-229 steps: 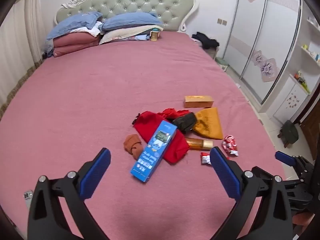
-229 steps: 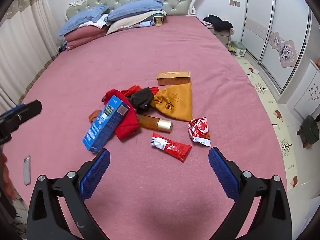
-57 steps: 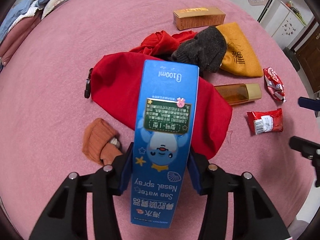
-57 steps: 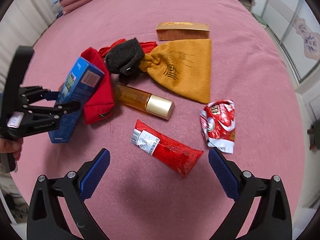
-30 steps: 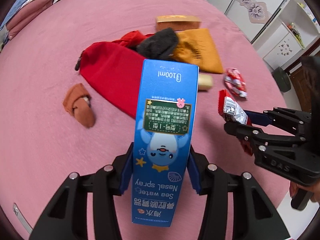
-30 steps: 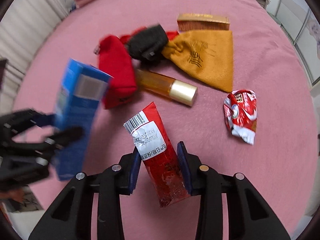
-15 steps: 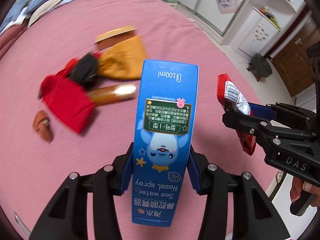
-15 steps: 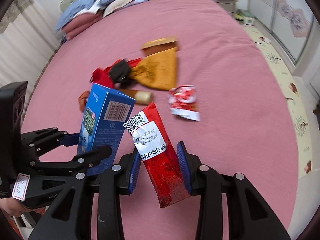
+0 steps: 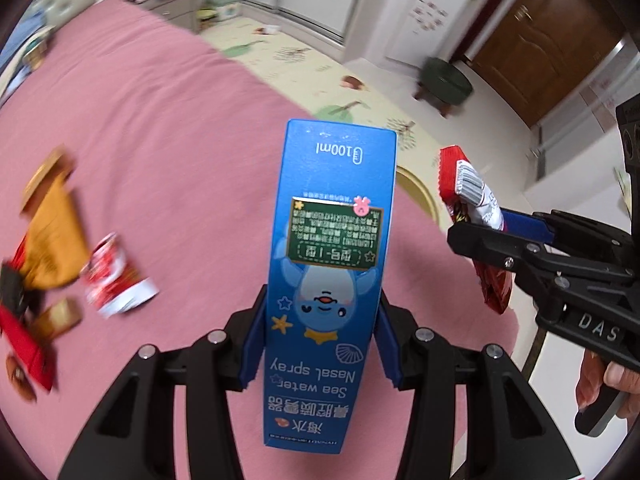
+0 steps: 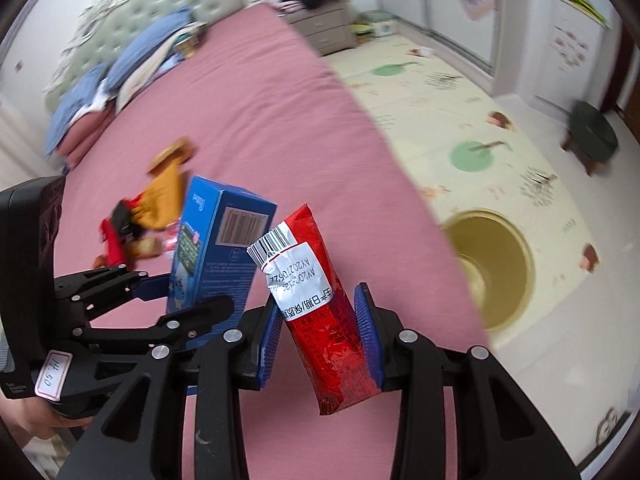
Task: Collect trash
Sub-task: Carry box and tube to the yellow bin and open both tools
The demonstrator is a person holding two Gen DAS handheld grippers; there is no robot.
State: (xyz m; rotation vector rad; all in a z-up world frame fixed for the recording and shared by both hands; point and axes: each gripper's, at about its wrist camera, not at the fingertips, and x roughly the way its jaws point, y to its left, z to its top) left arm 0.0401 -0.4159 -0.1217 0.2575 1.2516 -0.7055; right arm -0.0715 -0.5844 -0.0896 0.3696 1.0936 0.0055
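Observation:
My left gripper (image 9: 320,336) is shut on a tall blue nasal spray box (image 9: 328,264), held upright above the pink bed; the box also shows in the right wrist view (image 10: 216,252). My right gripper (image 10: 320,336) is shut on a red snack wrapper (image 10: 320,312) with a white barcode label, which also shows in the left wrist view (image 9: 472,216) at the right. A round yellow bin (image 10: 496,268) stands on the floor beside the bed, ahead and right of the wrapper. A second red and white wrapper (image 9: 112,276) lies on the bed.
An orange pouch (image 9: 52,236), red cloth (image 9: 20,332), a dark sock and an amber bottle (image 9: 56,316) lie blurred on the bed (image 9: 160,140). A green stool (image 10: 592,132) stands on the patterned floor mat (image 10: 460,92). Pillows (image 10: 132,64) lie by the headboard.
Both grippers have swung right with their loads, from over the pile toward the bed's edge. The floor and yellow bin have come into view; the pile has slid to the left.

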